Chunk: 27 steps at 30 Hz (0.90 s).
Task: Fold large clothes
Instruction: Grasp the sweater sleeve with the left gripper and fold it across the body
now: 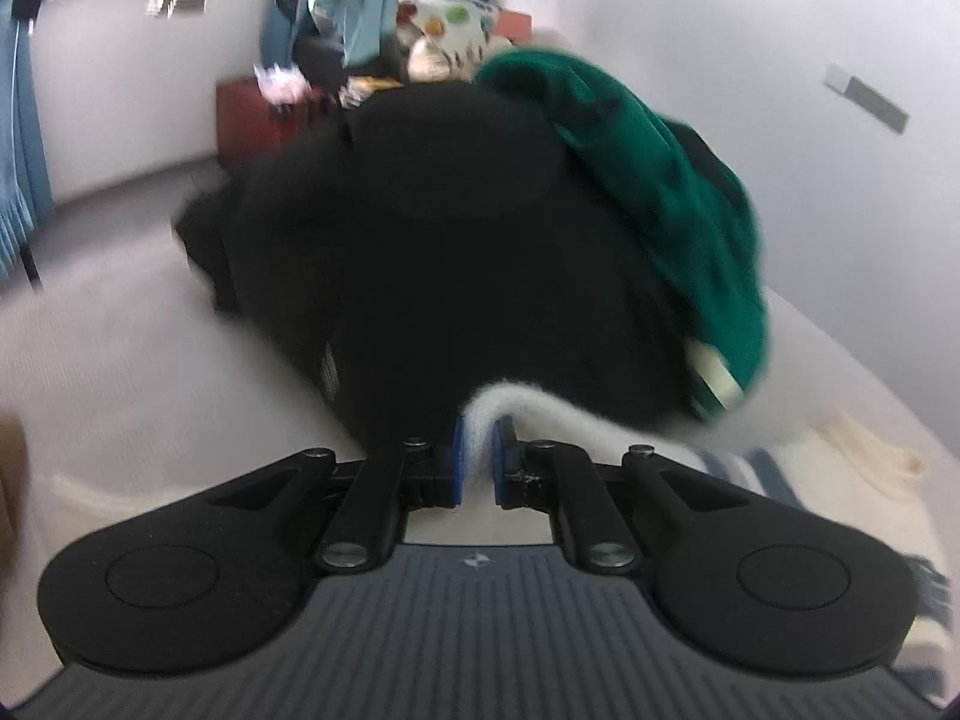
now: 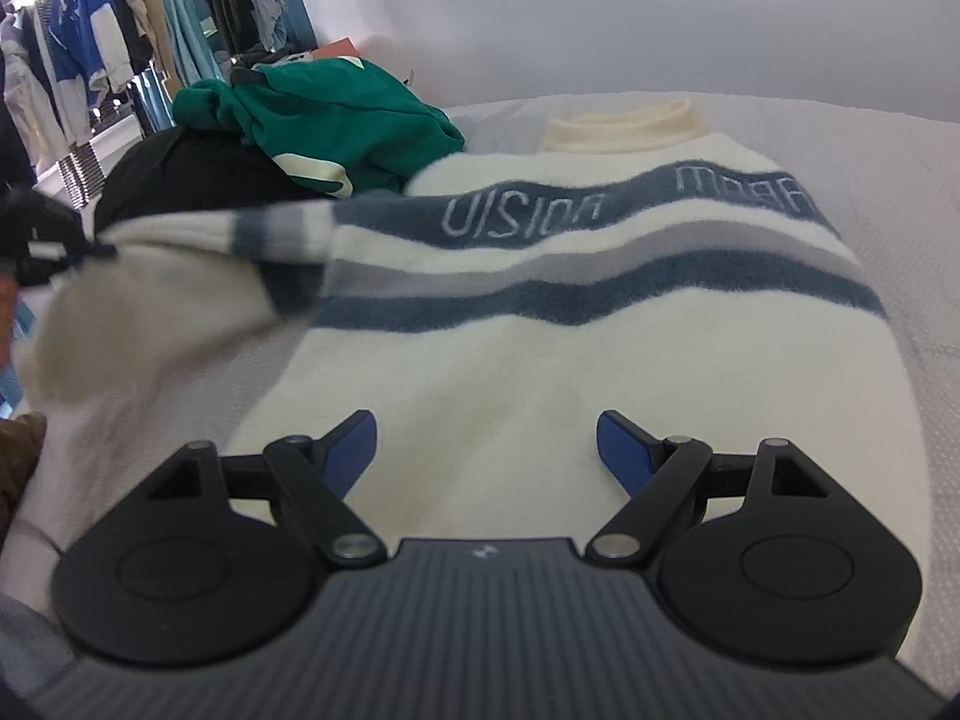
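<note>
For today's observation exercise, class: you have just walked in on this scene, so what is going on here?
A person with a gripper in each hand is folding a cream sweater with blue and grey stripes, spread flat on a pale surface. The left gripper is shut on the sweater's sleeve, which is lifted off the surface. The right gripper hovers open over the sweater's body. A green garment and a black garment lie piled beside it.

Sweater (image 2: 540, 360) was cream with blue and grey stripes; nearby garments were green (image 2: 336, 120) and black (image 1: 432, 252).
</note>
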Each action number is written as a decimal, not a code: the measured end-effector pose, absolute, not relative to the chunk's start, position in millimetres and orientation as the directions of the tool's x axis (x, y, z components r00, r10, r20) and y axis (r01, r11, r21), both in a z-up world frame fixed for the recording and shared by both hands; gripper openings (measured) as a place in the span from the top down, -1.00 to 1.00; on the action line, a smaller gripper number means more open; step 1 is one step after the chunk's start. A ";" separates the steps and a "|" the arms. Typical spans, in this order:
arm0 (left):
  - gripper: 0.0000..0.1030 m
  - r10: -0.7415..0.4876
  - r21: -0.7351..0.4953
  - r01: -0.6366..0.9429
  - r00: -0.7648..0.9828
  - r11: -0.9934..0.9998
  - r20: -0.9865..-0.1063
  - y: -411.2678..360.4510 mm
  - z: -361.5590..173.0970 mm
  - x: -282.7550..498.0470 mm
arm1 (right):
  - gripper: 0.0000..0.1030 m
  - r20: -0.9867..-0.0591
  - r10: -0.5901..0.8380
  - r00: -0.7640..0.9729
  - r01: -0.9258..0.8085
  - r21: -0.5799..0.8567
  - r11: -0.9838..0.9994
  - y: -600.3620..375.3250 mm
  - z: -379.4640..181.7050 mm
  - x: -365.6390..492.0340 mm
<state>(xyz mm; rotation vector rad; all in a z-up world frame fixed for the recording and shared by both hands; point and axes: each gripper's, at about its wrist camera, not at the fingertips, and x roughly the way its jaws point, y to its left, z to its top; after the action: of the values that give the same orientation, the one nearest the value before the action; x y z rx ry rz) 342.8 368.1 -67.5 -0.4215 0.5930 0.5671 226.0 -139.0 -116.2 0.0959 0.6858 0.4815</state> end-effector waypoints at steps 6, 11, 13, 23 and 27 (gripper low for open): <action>0.78 0.448 -0.009 -0.590 0.623 0.808 -0.642 404.1 -96.8 408.7 | -0.59 -0.579 0.457 0.675 -0.391 0.244 0.888 -134.5 -122.9 246.7; 0.76 0.451 -0.024 -0.569 0.676 0.822 -0.583 407.2 -121.9 417.6 | -0.59 -0.599 0.468 0.650 -0.392 0.263 0.882 -131.0 -135.6 258.0; 0.72 0.427 -0.058 -0.561 0.690 0.826 -0.584 410.5 -122.6 412.3 | -0.59 -0.605 0.472 0.641 -0.392 0.270 0.879 -127.5 -136.7 263.0; 0.80 0.306 -0.068 -0.420 0.755 0.905 -0.580 384.4 -125.5 353.1 | -0.58 -0.594 0.490 0.638 -0.393 0.295 0.871 -129.1 -134.9 264.3; 0.80 0.207 -0.118 -0.344 0.769 0.931 -0.604 349.4 -132.4 307.6 | -0.59 -0.591 0.491 0.640 -0.391 0.300 0.870 -131.1 -132.0 260.2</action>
<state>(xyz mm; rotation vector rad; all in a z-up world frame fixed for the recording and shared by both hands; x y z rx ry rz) 307.6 349.4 -132.4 -0.2286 0.6257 0.3019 260.2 -131.1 -132.0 0.1493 0.7167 0.5049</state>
